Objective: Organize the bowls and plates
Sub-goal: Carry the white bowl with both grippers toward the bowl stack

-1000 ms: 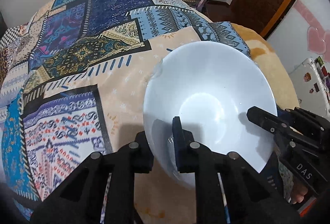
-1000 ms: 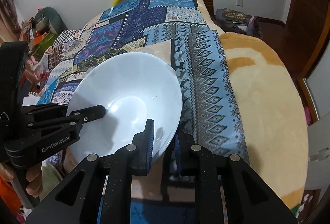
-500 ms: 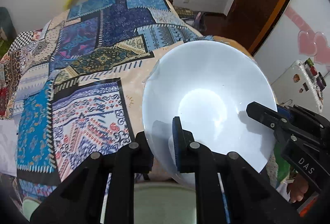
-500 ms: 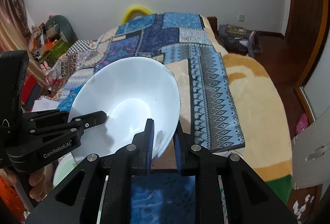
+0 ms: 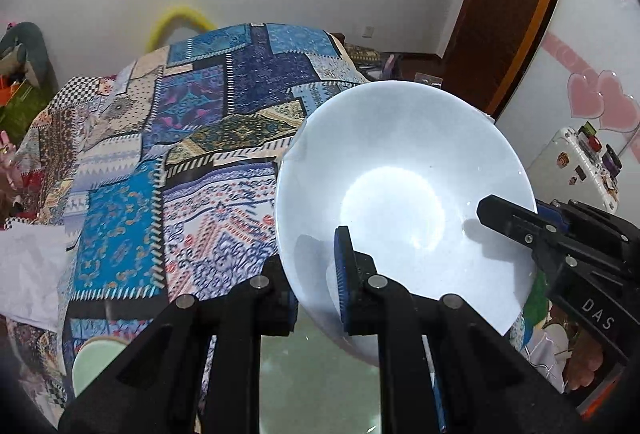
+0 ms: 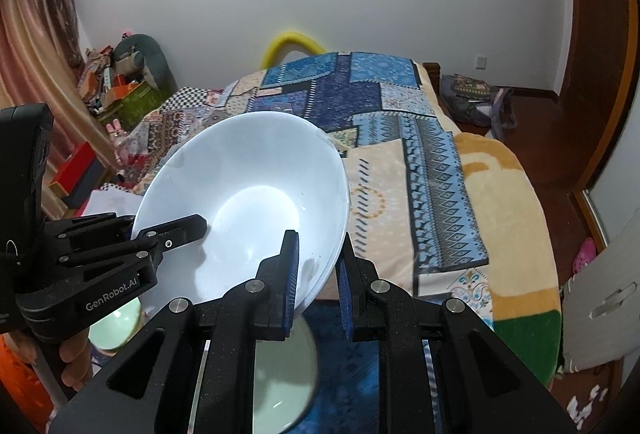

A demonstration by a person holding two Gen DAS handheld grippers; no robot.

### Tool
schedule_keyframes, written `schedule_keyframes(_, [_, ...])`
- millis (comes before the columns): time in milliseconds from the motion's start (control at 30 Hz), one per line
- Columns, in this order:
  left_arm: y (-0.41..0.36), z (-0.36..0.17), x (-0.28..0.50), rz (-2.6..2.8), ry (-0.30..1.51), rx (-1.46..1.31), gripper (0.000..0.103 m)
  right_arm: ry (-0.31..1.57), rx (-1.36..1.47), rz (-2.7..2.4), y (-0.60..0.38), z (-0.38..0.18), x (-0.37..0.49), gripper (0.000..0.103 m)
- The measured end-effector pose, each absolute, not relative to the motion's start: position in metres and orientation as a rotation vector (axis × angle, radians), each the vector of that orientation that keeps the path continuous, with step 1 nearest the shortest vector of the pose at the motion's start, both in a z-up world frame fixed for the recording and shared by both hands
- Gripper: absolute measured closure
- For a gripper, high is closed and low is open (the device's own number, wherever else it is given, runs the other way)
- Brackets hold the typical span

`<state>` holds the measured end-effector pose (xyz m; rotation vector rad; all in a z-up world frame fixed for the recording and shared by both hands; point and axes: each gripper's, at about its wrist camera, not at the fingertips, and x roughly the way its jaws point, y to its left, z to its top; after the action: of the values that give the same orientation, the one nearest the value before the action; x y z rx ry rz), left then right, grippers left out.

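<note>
The white bowl [image 5: 404,194] was the biggest thing in both views, held in the air above the patchwork bedspread [image 5: 192,162] and tilted with its open side toward the cameras. The left gripper [image 5: 316,274] was clenched on the near rim, 1 pad inside the bowl and 1 outside. The right gripper [image 6: 316,274] pinched the opposite rim the same way.

Below lay a pale green plate [image 6: 280,374] and a smaller green dish [image 6: 116,326].

The risks, as I judged them:
1. The smooth glazed wall could slide out from between the pads if the tilt grew.
2. If the 2 hands drifted apart or twisted unevenly, 1 grip could lever the rim out of the other.
3. A drop would land on the plate beneath and could chip both.
</note>
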<state>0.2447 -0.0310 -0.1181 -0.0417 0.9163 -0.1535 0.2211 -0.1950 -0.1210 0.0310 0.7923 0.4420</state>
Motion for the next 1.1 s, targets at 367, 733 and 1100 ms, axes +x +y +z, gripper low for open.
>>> schedule_keyframes(367, [0.013,-0.101,0.190,-0.108,0.871,-0.082,0.088,0.775,0.013,0.500,-0.161,-0.115,0.190,0.087])
schedule_keyframes(733, [0.074,-0.101,0.133,-0.029,0.846,-0.142,0.088,0.765,-0.016,0.607,-0.109,-0.119,0.161,0.087])
schedule_keyframes(1100, [0.139,-0.119,0.096,0.067,0.868,-0.217,0.088,0.808,-0.053,0.694,-0.051,-0.139,0.139,0.086])
